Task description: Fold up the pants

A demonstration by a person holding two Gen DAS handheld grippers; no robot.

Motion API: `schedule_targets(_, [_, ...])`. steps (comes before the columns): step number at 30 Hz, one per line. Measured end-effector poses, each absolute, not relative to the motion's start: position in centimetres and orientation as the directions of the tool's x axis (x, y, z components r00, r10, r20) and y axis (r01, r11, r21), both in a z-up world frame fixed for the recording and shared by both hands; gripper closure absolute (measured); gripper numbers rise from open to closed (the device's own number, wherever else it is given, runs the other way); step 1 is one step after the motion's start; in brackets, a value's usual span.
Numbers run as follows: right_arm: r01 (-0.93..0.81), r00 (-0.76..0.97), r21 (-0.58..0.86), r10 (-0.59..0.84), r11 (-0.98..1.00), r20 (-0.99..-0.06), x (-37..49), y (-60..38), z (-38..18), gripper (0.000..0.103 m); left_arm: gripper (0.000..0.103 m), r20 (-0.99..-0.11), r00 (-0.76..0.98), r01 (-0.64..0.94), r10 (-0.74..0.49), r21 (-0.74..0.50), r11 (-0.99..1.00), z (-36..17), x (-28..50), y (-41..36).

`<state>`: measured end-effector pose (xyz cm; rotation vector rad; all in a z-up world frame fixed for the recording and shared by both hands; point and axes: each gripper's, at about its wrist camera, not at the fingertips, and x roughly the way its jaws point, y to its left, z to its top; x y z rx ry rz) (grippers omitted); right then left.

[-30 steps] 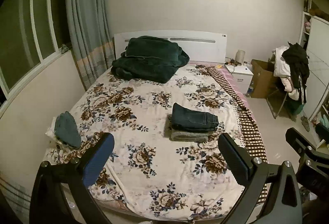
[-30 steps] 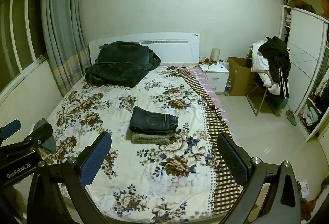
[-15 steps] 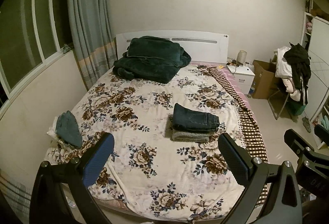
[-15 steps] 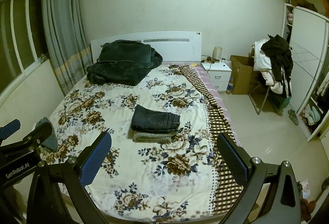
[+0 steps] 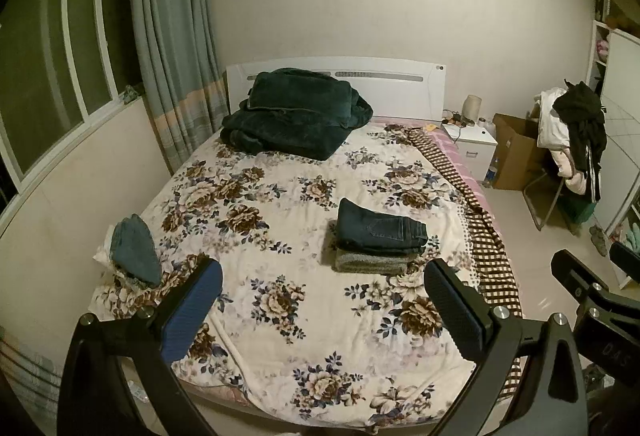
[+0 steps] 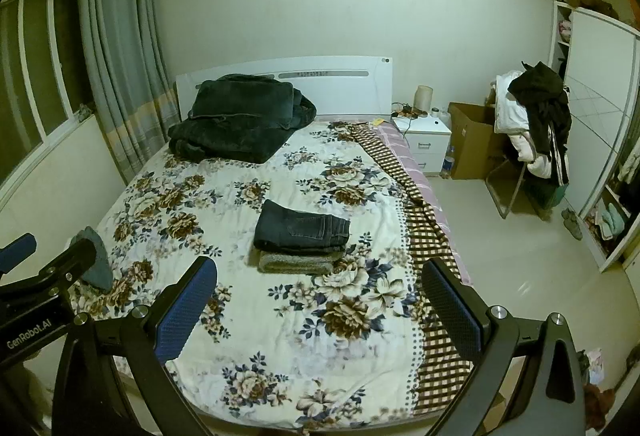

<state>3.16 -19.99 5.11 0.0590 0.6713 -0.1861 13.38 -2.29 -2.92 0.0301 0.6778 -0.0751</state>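
Both grippers hang above the foot of the bed [image 5: 280, 336], well back from everything on it. The left gripper [image 5: 320, 300] has its jaws spread wide with nothing between them, and the right gripper [image 6: 318, 298] is the same — wide apart and empty.

The folded jeans [image 5: 378, 230] lie near the middle of the flowered bedspread, stacked on top of a folded grey garment [image 5: 370, 262]. In the right wrist view the same jeans [image 6: 300, 230] sit squarely on the grey piece [image 6: 294, 262].

A dark green blanket [image 5: 296, 115] is heaped against the white headboard [image 5: 400, 75]. At the left edge of the bed lies a small pile of clothes [image 5: 134, 250] — a bluish piece on top.
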Motion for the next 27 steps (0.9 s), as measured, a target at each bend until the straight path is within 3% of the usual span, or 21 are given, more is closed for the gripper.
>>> schedule_targets(27, [0.196, 0.762, -0.003, -0.154, 0.981, -0.629, 2.8, -20.3, 4.4, 0.000, 0.000, -0.627, 0.778, 0.066, -0.030, 0.034, 0.997, -2.9, 12.7, -1.2])
